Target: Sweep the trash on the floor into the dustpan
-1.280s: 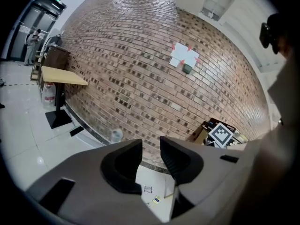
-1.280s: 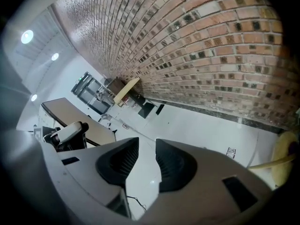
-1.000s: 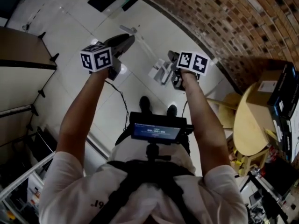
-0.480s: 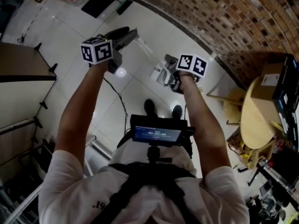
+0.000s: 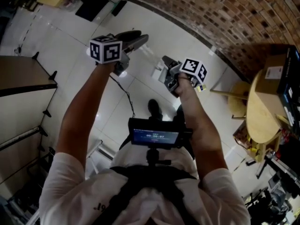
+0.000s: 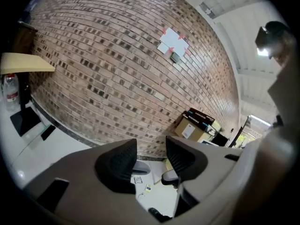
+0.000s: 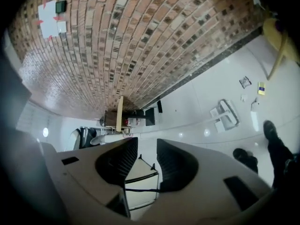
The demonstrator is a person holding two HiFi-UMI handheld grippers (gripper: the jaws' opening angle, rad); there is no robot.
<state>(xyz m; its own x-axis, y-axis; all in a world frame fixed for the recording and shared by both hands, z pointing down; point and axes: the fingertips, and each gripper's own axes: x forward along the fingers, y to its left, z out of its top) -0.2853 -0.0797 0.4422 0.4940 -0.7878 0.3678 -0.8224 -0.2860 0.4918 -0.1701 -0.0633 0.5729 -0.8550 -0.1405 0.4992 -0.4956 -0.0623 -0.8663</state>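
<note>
White tile floor [image 5: 65,41], brick wall [image 5: 243,13] along its far edge. Far left: brown tabletop [image 5: 23,74].

Left gripper [image 6: 151,146]: held out over the floor. Jaws roughly half open and have just been opening. Nothing between the pads, only wall and floor show through the gap.

Dustpan [image 7: 225,114]: white, sits on the tiles ahead of the person's dark shoes [image 5: 154,108]. In the head view it lies between the two grippers.

Trash [image 7: 244,82]: a few small scraps, one yellow, loose on the floor. They lie near the dustpan on its wall side, apart from it.

Right gripper [image 7: 146,149]: also over the floor, neither jaw touching anything. Jaws partly open and have just eased a bit wider. Empty, only floor and a table show beyond them.

Far right: round wooden table [image 5: 262,116], with a cardboard box [image 5: 276,71] just beside it by the wall.
</note>
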